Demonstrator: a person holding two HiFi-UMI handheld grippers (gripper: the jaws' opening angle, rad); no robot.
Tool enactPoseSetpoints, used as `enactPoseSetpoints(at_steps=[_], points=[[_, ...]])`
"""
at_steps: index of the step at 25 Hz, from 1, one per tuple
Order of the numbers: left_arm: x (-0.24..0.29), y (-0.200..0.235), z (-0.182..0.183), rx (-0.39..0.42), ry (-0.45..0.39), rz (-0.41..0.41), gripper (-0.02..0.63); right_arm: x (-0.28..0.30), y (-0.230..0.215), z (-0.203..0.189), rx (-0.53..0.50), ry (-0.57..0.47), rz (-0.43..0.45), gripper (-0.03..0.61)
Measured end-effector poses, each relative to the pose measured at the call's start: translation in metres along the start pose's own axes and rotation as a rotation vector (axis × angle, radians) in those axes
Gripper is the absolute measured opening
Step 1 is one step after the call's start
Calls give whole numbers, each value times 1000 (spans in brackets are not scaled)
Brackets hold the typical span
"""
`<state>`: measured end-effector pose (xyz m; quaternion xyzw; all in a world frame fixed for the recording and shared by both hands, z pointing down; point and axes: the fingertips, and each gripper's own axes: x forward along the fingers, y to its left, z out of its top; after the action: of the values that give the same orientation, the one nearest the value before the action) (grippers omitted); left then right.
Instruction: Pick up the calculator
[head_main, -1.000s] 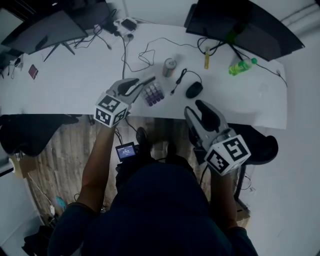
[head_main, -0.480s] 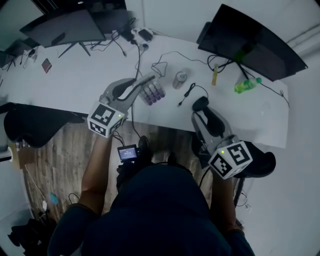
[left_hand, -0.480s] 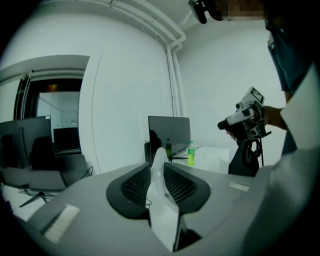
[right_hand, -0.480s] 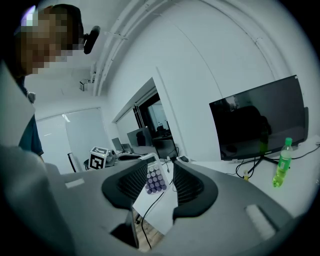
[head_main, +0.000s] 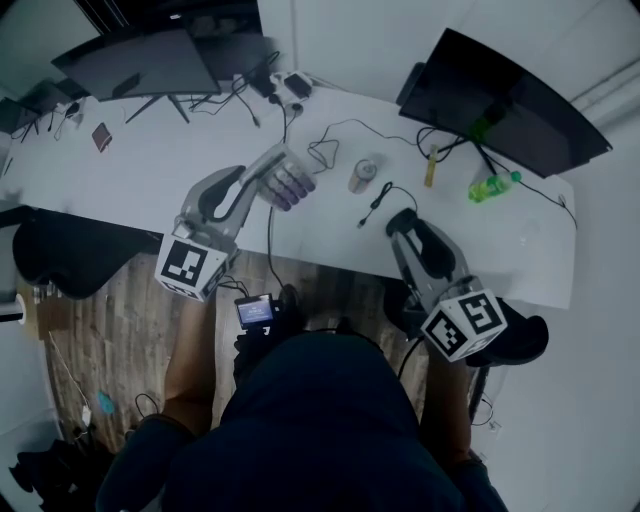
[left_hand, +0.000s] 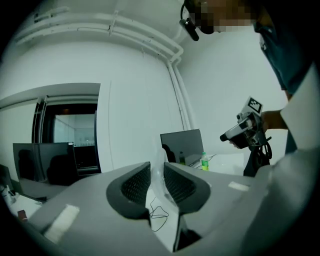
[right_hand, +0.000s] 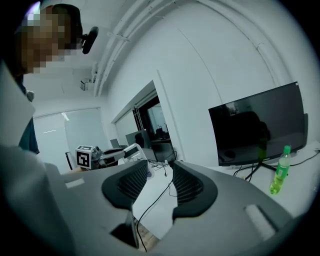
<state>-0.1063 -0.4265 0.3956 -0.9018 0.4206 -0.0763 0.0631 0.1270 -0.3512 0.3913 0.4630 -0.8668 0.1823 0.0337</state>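
Note:
The calculator (head_main: 289, 181), a pale thin slab with purple keys, hangs above the white desk (head_main: 130, 175) near its front edge. My left gripper (head_main: 276, 166) is shut on one edge of it. In the left gripper view the calculator (left_hand: 160, 172) shows edge-on as a thin pale plate pinched between the ribbed pads. My right gripper (head_main: 401, 222) hovers over the desk's front edge to the right. In the right gripper view the right gripper (right_hand: 159, 187) stands open, and only desk and a black cable show in the gap.
A soda can (head_main: 362, 175), a yellow tube (head_main: 431, 166) and a green bottle (head_main: 492, 186) stand behind the grippers. A dark monitor (head_main: 510, 100) is at the back right, another monitor (head_main: 140, 62) at the back left. Black cables cross the middle. Dark chairs sit below the desk edge.
My left gripper has risen with the calculator, lifting it off the desk and drawing it leftward. The right gripper has stayed about where it was.

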Motion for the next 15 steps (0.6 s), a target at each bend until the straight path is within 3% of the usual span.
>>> enactPoseSetpoints(at_steps=[5, 9, 15], points=[[-17, 0, 10, 13, -22, -1, 78, -1, 3, 8, -16, -37, 7, 147], [-24, -2, 27, -20, -122, -49, 78, -1, 9, 13, -30, -62, 19, 147], [-34, -2, 18, -46, -93, -65, 78, 7, 14, 6, -61, -25, 0, 147]])
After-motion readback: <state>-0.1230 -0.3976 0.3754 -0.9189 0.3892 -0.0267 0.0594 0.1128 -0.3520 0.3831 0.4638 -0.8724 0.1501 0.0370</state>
